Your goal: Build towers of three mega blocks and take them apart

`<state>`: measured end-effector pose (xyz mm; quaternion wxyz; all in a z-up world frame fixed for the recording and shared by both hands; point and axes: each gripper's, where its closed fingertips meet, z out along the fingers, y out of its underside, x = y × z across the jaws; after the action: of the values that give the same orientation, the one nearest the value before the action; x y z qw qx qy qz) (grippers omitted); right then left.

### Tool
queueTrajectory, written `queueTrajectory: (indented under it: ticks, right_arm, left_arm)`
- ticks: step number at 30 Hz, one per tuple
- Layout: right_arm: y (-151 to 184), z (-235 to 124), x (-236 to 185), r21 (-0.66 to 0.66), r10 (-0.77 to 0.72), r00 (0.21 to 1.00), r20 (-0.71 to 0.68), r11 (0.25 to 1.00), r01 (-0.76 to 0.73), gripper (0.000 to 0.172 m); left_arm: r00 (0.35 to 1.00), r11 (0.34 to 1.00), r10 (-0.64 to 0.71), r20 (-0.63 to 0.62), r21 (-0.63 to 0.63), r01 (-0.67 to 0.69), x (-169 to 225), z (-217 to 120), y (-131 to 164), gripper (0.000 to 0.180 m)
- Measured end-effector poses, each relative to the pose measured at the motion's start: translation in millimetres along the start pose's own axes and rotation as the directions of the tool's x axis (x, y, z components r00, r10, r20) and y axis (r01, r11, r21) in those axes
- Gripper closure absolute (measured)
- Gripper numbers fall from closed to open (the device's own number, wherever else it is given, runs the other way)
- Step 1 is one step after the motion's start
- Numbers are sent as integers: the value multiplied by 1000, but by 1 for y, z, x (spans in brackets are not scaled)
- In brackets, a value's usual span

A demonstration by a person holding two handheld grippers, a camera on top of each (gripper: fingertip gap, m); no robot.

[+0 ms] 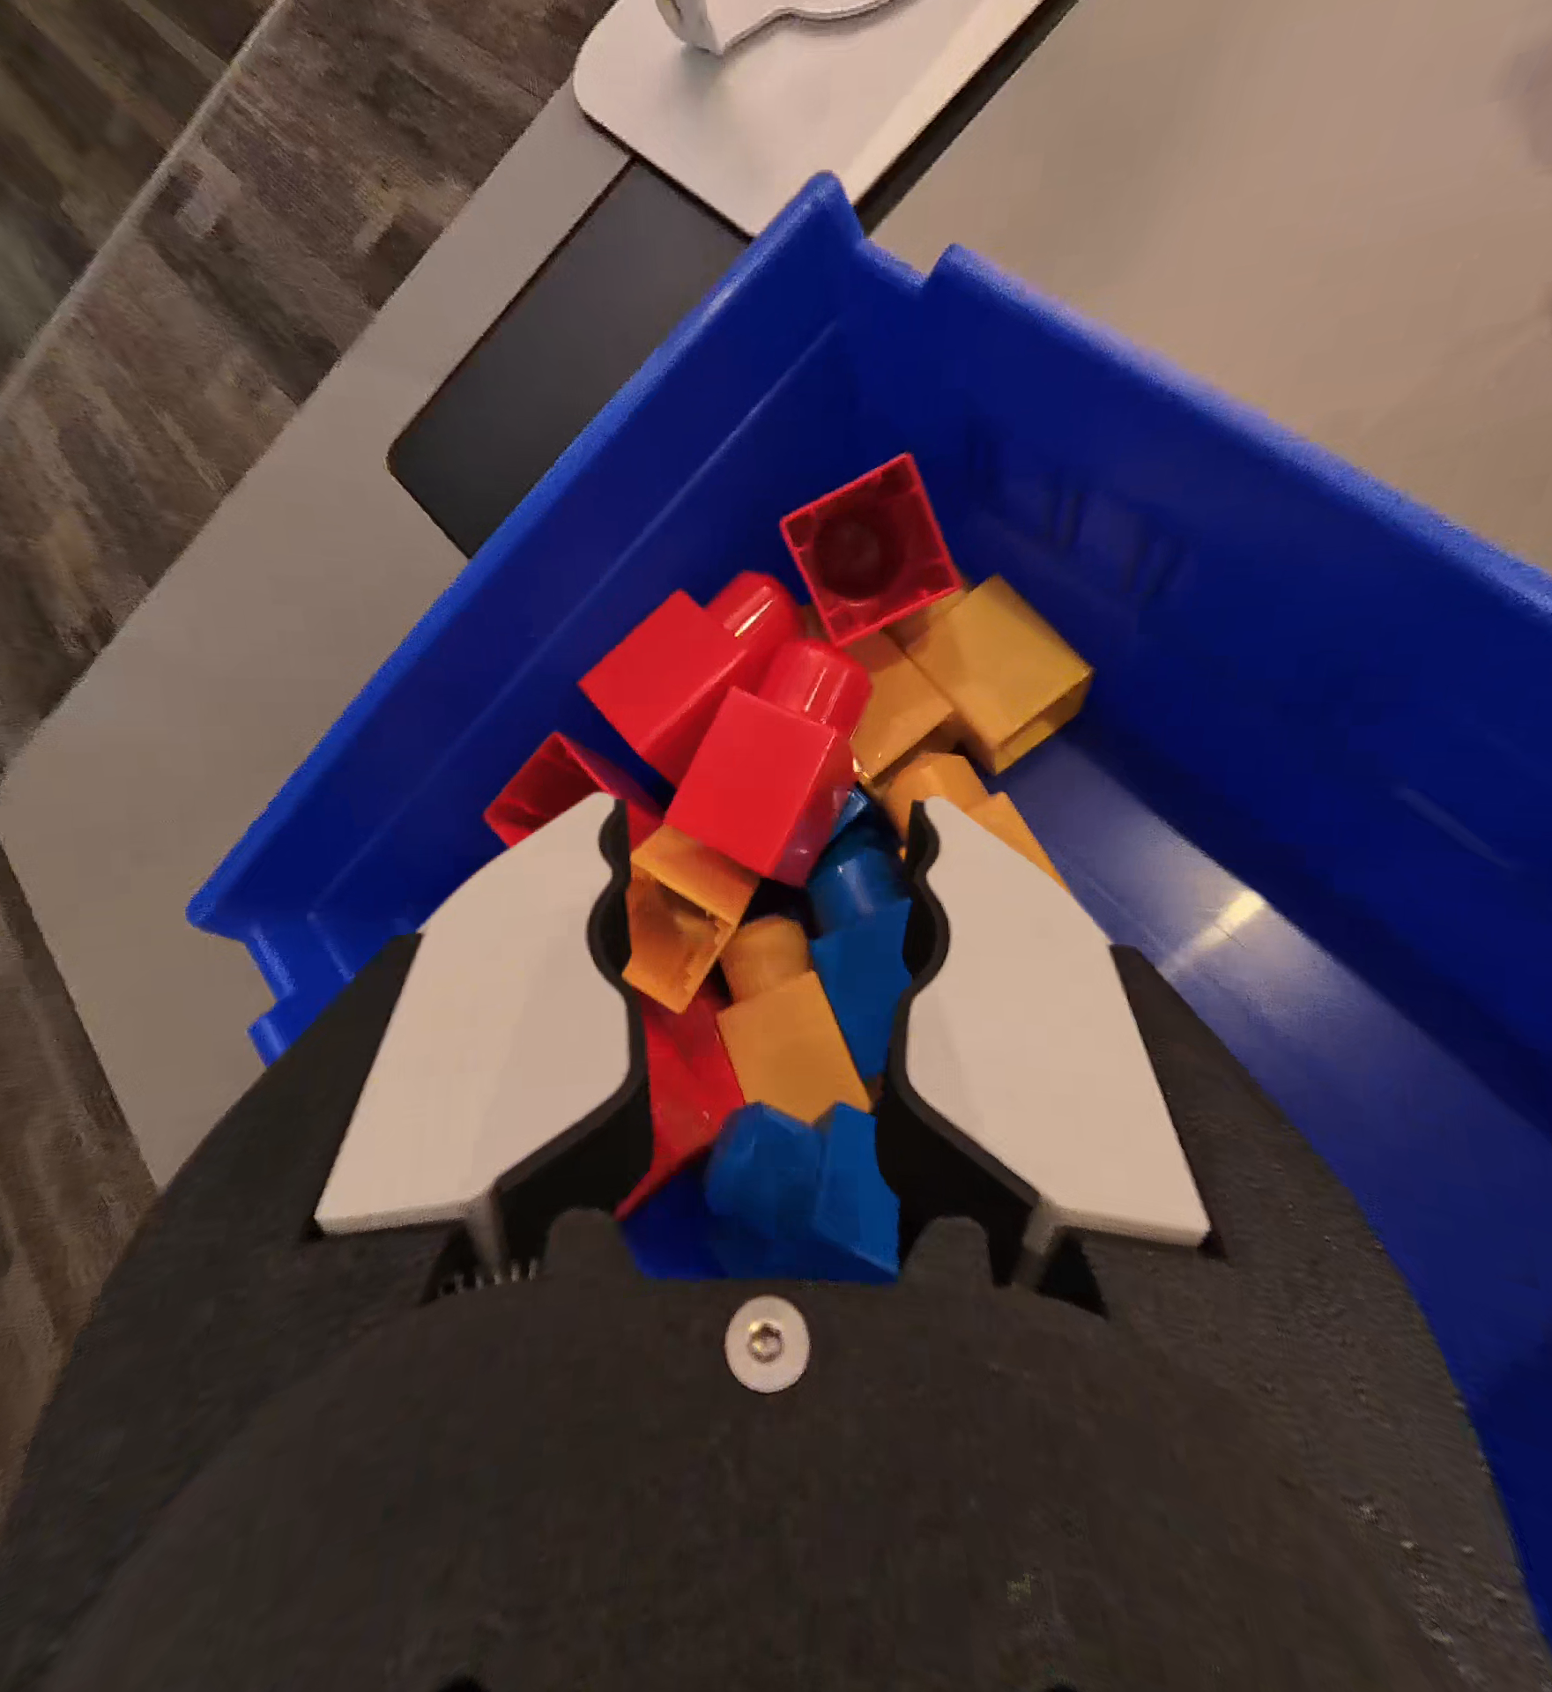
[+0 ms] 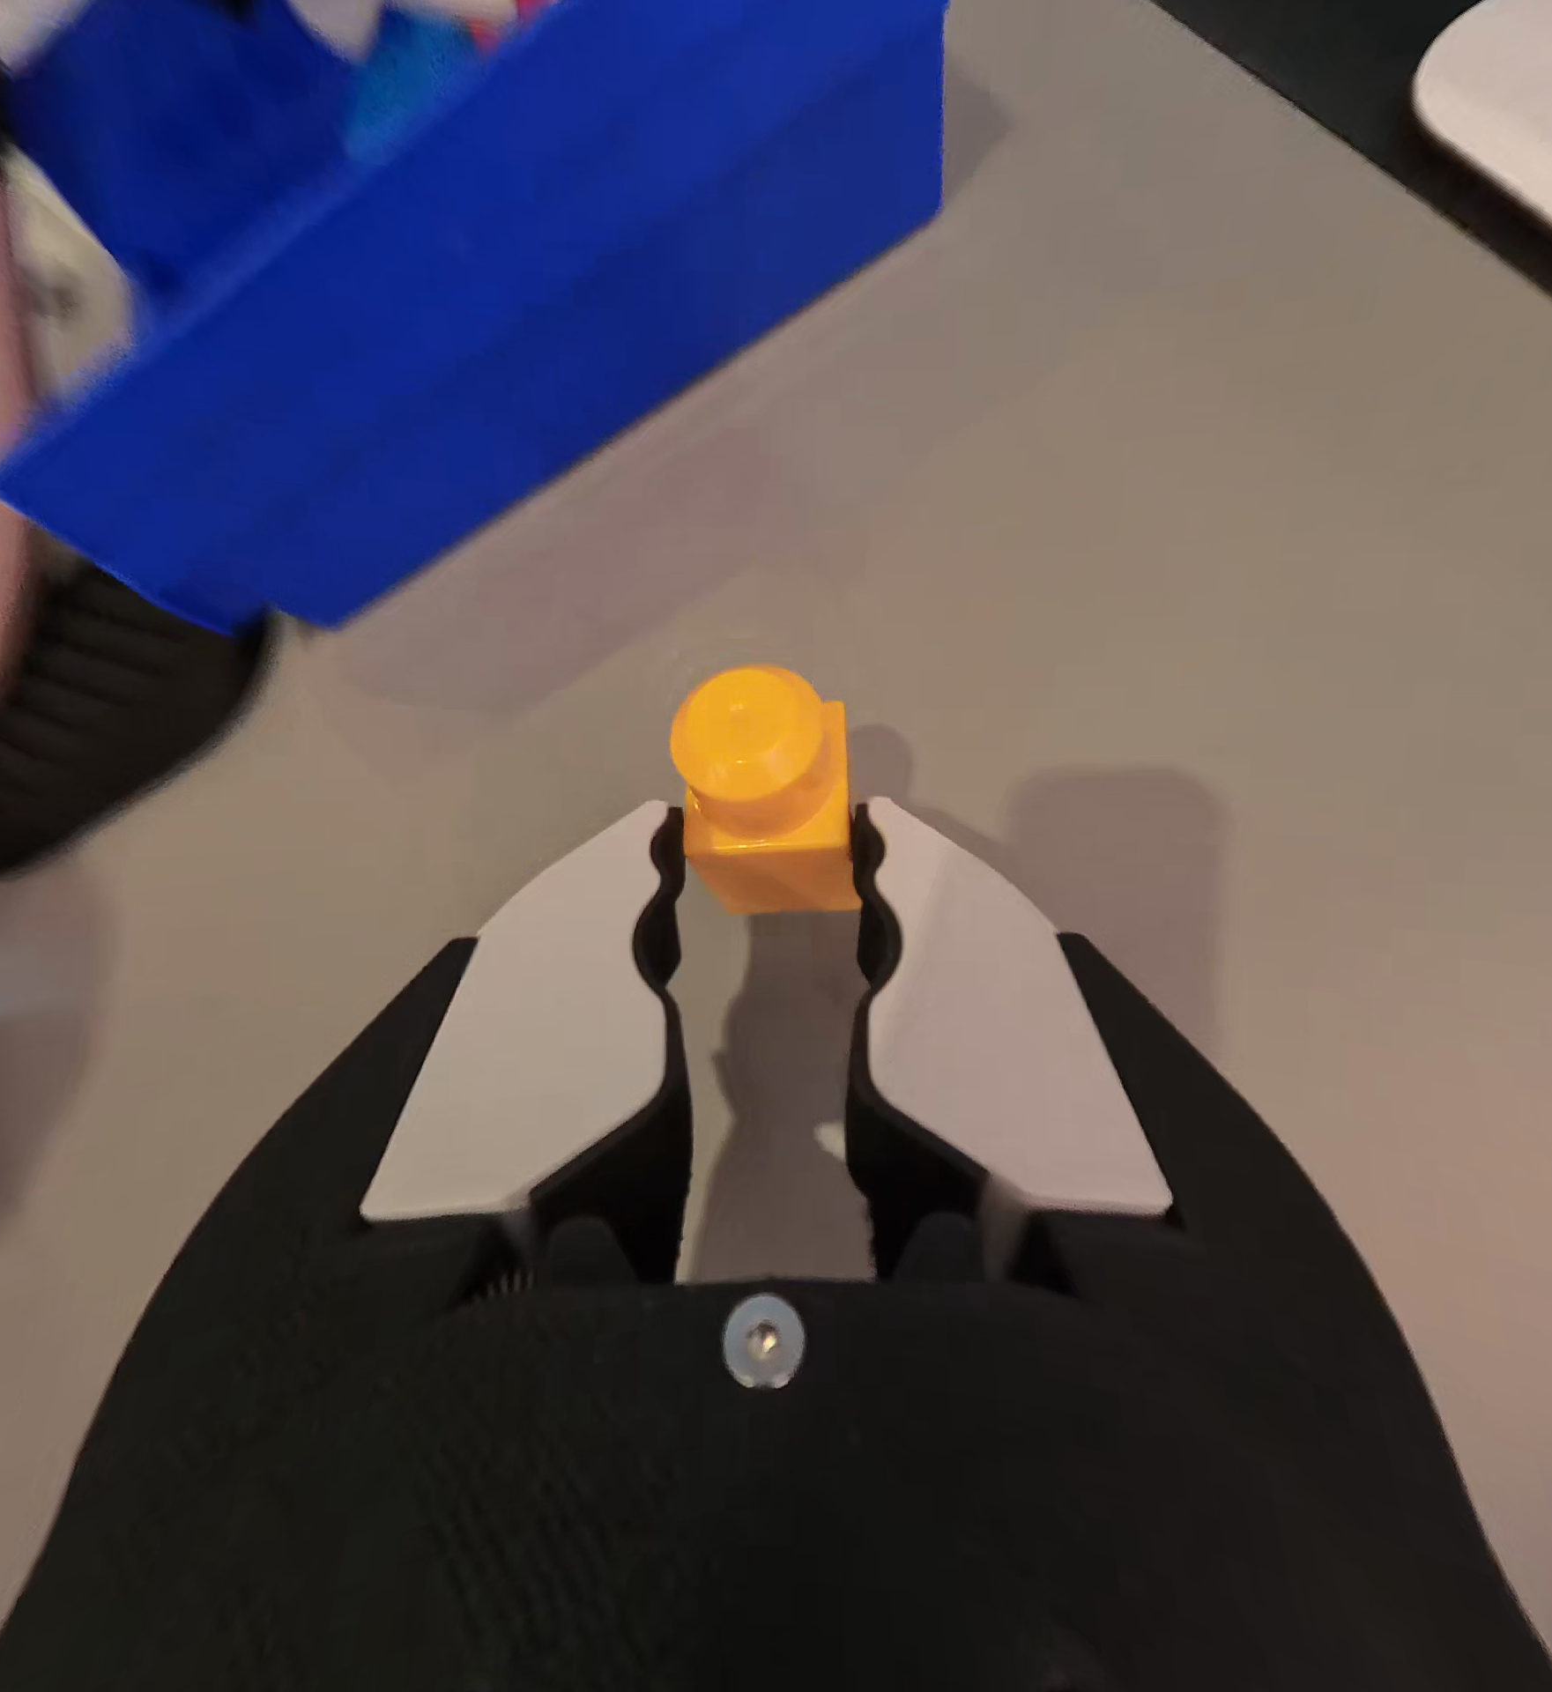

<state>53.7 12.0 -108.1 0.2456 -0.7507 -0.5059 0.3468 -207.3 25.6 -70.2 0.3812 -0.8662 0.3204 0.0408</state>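
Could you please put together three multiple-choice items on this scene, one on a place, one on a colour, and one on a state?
1. Where does the pile of mega blocks lie?
A. In the blue bin
B. On the grey table
C. On the floor

2. What colour is the block between the right gripper's fingers?
A. Red
B. Blue
C. Yellow

3. How does the left gripper stand?
A. Shut on a red block
B. Open above the blocks in the bin
C. Resting on the table

Answers:
1. A, since the red, yellow and blue blocks sit inside the bin's walls.
2. C, as a single yellow block, stud towards the camera, is held at the fingertips.
3. B, for its fingers stand apart with several loose blocks visible between them.
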Motion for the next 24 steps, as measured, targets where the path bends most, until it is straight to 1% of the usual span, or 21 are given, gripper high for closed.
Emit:
queueTrajectory:
  ticks: [1, 4, 5, 7, 10, 11, 12, 14, 16, 17, 24]
  right_arm:
    - [1, 2, 1, -8, -15, 1000, -17, 1000, 15, 136]
    - [4, 7, -3, -13, -5, 1000, 6, 1000, 5, 136]
    - [5, 8, -3, -15, 1, 1000, 9, 1000, -1, 136]
    - [9, 11, -2, -28, 4, 1000, 11, 1000, -4, 136]
    - [12, 14, -2, -48, 2, 1000, 10, 999, -1, 136]
    - [13, 14, -2, -51, 0, 1000, 8, 999, 1, 136]
    - [13, 15, -2, -53, -3, 1000, 3, 999, 3, 136]
    - [14, 15, 0, -55, -5, 1000, -9, 998, 5, 136]
    - [13, 15, 2, -50, -1, 1000, -14, 999, 0, 136]
    - [13, 15, 2, -49, -3, 1000, -19, 999, 2, 136]
    - [20, 17, 1, -97, -26, 999, -21, 995, 24, 135]
  left_arm:
    - [1000, 1000, 10, -4, 4, -10, 2, 4, -1, 125]
    - [999, 1000, -19, -31, 0, 19, 7, 15, -5, 121]
    - [1000, 1000, -14, -20, -5, 13, 6, 18, -4, 119]
    - [1000, 1000, 1, -17, -7, -2, 6, 25, -2, 119]
    - [999, 999, -30, -35, -37, 29, 5, 34, 5, 119]
    - [998, 998, -44, -48, -43, 42, 7, 35, 6, 121]
    - [997, 997, -58, -49, -46, 56, 6, 36, 8, 121]
    - [994, 995, -88, -58, -41, 86, 5, 35, 7, 125]
    - [993, 993, -106, -56, -52, 103, 3, 33, 8, 137]
    - [993, 993, -106, -54, -60, 103, 2, 32, 9, 139]
    - [998, 992, -40, -37, -123, 35, 6, 33, 12, 139]
